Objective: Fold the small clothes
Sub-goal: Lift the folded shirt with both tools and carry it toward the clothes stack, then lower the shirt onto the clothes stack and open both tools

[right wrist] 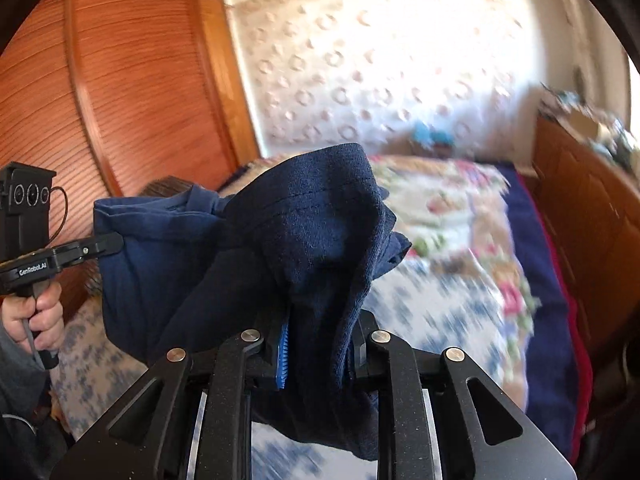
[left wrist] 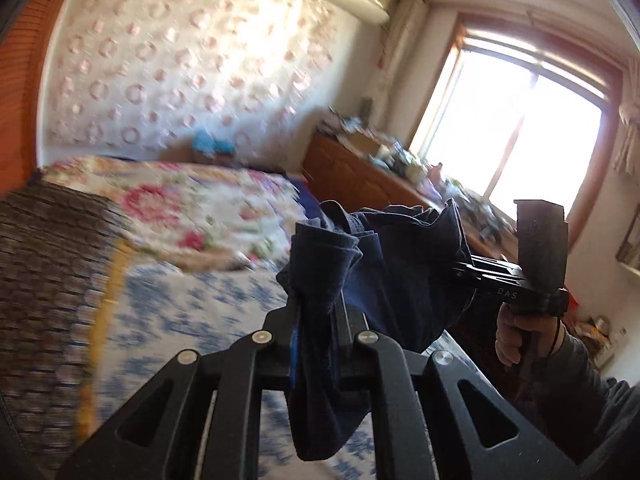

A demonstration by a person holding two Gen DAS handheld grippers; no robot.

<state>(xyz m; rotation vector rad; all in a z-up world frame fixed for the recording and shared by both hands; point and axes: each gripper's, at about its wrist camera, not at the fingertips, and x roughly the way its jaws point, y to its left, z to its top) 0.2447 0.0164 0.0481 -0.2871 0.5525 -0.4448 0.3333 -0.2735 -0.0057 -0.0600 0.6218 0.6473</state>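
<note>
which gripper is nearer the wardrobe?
Left. The left gripper is seen against the wardrobe side, shut on the navy garment; the right gripper holds the window-side end.

Navy garment [right wrist: 304, 240]: soft matt knit cloth; behind it, wardrobe [right wrist: 132, 92] of ribbed, satin-finished wood; gripper linkages [right wrist: 320, 364] matt black, grainy, with shiny metal rivets.

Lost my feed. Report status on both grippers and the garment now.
Left gripper shut on navy garment. Right gripper shut on it too. Garment bunched, hanging between both above the bed. Nothing in the way.
</note>
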